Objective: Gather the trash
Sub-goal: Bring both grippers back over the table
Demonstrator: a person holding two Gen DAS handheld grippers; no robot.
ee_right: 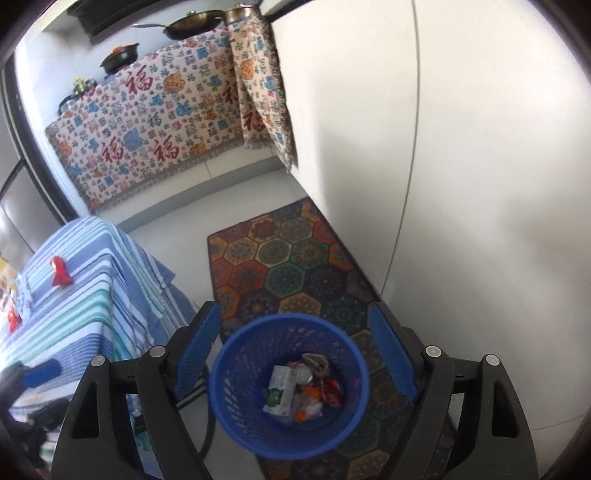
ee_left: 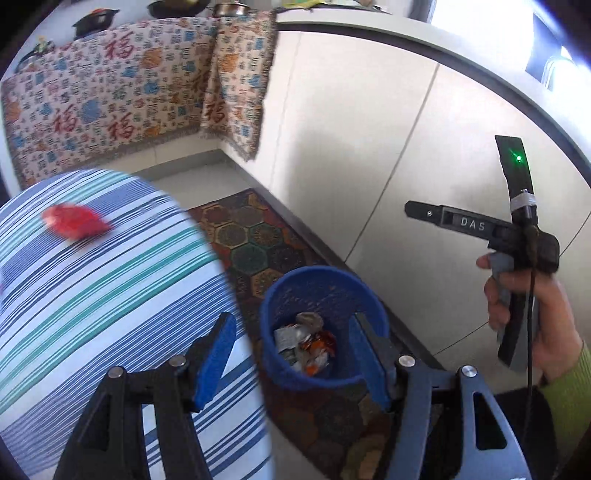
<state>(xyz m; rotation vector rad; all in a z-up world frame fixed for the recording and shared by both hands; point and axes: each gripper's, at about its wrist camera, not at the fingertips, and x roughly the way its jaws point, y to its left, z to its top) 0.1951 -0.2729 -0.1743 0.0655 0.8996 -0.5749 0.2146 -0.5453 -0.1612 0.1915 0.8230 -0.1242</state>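
Observation:
A blue mesh wastebasket (ee_right: 229, 373) stands on the floor rug with several crumpled wrappers and a small carton (ee_right: 284, 391) inside. My right gripper (ee_right: 295, 314) hangs open just above it, nothing between its blue pads. My left gripper (ee_left: 291, 325) is open too and empty, over the gap between the striped table's edge and the wastebasket (ee_left: 280, 369). A red wrapper (ee_left: 75, 223) lies on the striped tablecloth (ee_left: 110, 295), blurred in the left wrist view. The right wrist view shows that red wrapper (ee_right: 61, 271) and a second red scrap (ee_right: 13, 319) further left.
A hexagon-patterned rug (ee_right: 295, 258) runs along white cabinet doors (ee_right: 461, 184). A printed cloth (ee_right: 155, 133) drapes the far counter, with pans (ee_right: 192, 22) on top. A person's hand (ee_left: 524, 306) in a green sleeve grips the right tool's handle.

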